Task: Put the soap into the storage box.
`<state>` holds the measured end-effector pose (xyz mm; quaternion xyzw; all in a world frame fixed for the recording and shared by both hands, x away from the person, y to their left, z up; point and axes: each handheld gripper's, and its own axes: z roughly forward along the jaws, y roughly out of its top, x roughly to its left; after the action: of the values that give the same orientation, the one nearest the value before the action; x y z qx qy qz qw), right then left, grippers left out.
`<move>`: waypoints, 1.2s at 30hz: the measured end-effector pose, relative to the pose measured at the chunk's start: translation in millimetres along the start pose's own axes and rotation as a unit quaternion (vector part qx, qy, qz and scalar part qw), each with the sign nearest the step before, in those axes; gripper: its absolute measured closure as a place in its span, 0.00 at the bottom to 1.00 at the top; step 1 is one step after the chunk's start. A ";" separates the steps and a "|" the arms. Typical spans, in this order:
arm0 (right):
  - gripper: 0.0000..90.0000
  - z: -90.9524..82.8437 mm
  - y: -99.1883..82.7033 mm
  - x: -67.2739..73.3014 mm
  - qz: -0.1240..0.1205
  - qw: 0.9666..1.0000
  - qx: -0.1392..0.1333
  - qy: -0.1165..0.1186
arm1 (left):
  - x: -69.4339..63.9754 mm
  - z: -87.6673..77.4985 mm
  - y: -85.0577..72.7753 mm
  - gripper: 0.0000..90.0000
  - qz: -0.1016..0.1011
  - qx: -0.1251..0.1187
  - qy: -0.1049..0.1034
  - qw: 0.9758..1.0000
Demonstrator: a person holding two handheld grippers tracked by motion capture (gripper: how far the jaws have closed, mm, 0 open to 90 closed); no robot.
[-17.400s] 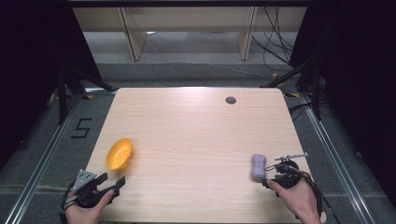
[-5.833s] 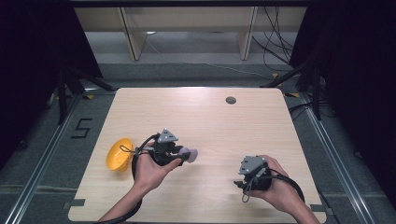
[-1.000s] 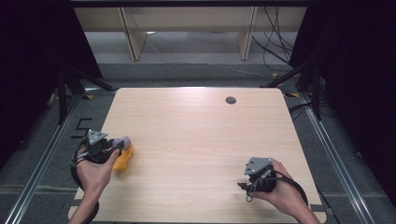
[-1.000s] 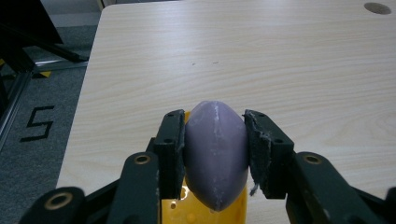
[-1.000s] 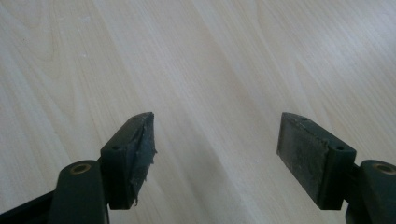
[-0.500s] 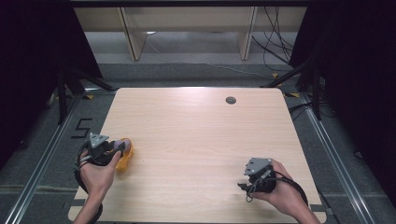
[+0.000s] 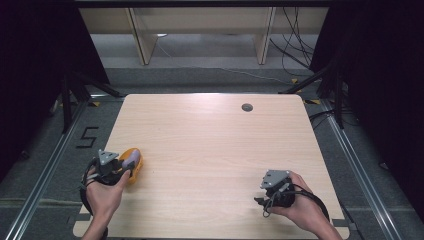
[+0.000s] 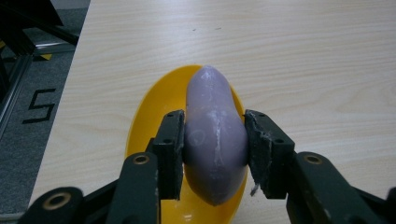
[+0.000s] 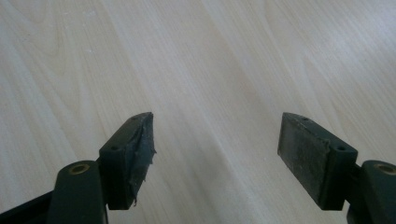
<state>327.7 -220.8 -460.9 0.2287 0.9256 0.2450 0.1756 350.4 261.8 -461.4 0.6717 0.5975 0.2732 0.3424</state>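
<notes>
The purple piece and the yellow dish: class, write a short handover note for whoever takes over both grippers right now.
Left gripper: shut on the purple piece, holding it over the yellow dish at the table's near-left corner.
Right gripper: open, nothing between the jaws, resting low over bare wood at the near-right of the table.
Done: the purple piece has been brought to the dish.
Left: whether it already rests in the dish cannot be told; probably lower it if needed, open the left jaws and draw back.
</notes>
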 end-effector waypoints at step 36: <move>0.33 1.7 -11.2 -0.2 0.037 0.999 -0.014 0.006 | -7.7 -39.1 -54.7 0.46 -0.023 -0.077 -0.046 0.996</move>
<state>324.8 -229.0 -468.3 0.2592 0.9138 0.2659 0.1644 285.3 262.2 -480.0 0.6415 0.5731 0.2793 0.4267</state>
